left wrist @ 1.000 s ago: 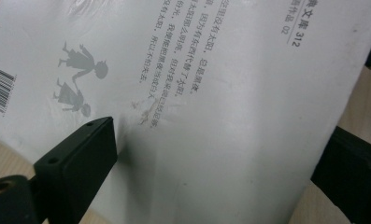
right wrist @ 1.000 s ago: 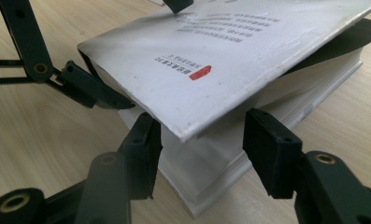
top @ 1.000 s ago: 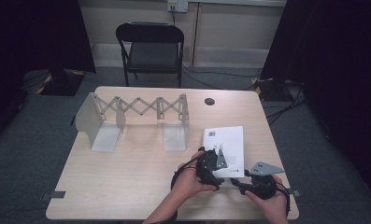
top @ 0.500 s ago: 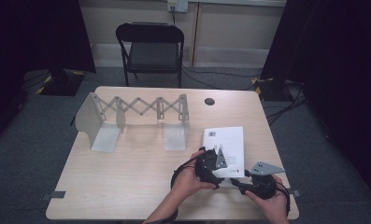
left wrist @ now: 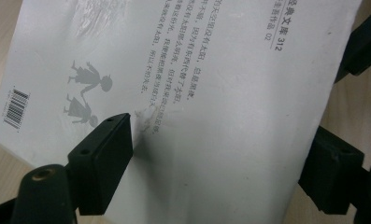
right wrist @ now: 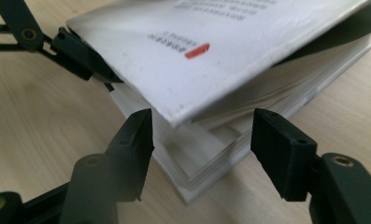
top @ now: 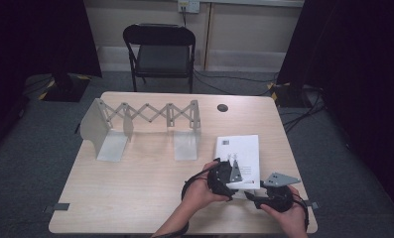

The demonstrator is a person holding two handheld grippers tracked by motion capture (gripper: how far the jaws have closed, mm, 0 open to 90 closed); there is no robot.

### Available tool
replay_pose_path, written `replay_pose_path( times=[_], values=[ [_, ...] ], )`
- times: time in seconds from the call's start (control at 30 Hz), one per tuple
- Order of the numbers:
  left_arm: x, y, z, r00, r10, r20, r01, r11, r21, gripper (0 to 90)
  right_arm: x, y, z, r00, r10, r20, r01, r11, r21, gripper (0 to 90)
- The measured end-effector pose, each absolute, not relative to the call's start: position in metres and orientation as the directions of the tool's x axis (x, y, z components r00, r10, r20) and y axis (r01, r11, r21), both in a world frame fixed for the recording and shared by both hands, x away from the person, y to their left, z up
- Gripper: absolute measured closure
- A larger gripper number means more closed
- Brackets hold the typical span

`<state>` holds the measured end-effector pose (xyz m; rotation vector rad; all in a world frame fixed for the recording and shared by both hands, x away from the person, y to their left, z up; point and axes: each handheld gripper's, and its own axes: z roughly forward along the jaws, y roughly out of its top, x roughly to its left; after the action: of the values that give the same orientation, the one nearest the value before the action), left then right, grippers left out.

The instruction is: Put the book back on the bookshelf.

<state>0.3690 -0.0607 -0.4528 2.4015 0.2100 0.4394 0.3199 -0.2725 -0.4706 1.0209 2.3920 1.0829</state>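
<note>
**Book corner between two tools**

The book [top: 238,157] lies flat at the near right of the table [top: 150,198], long axis running away from the person. Its near corner points at the right tool [right wrist: 199,140], whose jaws stand released on both sides of it. The left tool [left wrist: 216,154] is spread over the cover, grasping nothing. Compared with half a second ago, hardly anything has moved.

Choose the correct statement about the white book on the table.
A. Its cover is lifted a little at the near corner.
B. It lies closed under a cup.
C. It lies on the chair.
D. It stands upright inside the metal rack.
A: in the right gripper view, the book's cover stands raised above the page block, which sits between the open right tongs.
</note>
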Motion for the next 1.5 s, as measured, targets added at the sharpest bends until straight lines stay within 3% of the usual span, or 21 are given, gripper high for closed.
replay_pose_path(
  times=[0.4, 0.7, 0.83, 1.17, 1.27, 1.5],
  values=[
    [0.369, -0.061, -0.453, 0.93, 0.26, 0.259, 0.033, -0.761, 0.648, 19.0, 0.324, -0.28, -0.474, -0.665, 0.747, 0.016, 0.511, 0.44, 0.738, 38.6],
    [0.369, -0.061, -0.453, 0.93, 0.251, 0.268, 0.024, -0.771, 0.637, 18.4, 0.325, -0.275, -0.469, -0.666, 0.746, -0.023, 0.463, 0.438, 0.771, 40.1],
    [0.371, -0.061, -0.451, 0.937, 0.249, 0.244, 0.037, -0.767, 0.641, 16.2, 0.324, -0.273, -0.469, -0.667, 0.745, -0.038, 0.459, 0.449, 0.767, 41.3],
    [0.371, -0.07, -0.455, 0.921, 0.256, 0.292, 0.022, -0.785, 0.619, 7.1, 0.325, -0.273, -0.466, -0.663, 0.749, -0.011, 0.46, 0.419, 0.783, 42.8],
    [0.371, -0.077, -0.459, 0.911, 0.278, 0.304, 0.028, -0.778, 0.628, 0.0, 0.325, -0.272, -0.465, -0.662, 0.75, -0.008, 0.458, 0.413, 0.787, 43.1],
    [0.374, -0.079, -0.462, 0.899, 0.278, 0.34, 0.008, -0.784, 0.621, 0.6, 0.325, -0.273, -0.466, -0.661, 0.751, 0.006, 0.467, 0.405, 0.786, 43.1]
  ],
)
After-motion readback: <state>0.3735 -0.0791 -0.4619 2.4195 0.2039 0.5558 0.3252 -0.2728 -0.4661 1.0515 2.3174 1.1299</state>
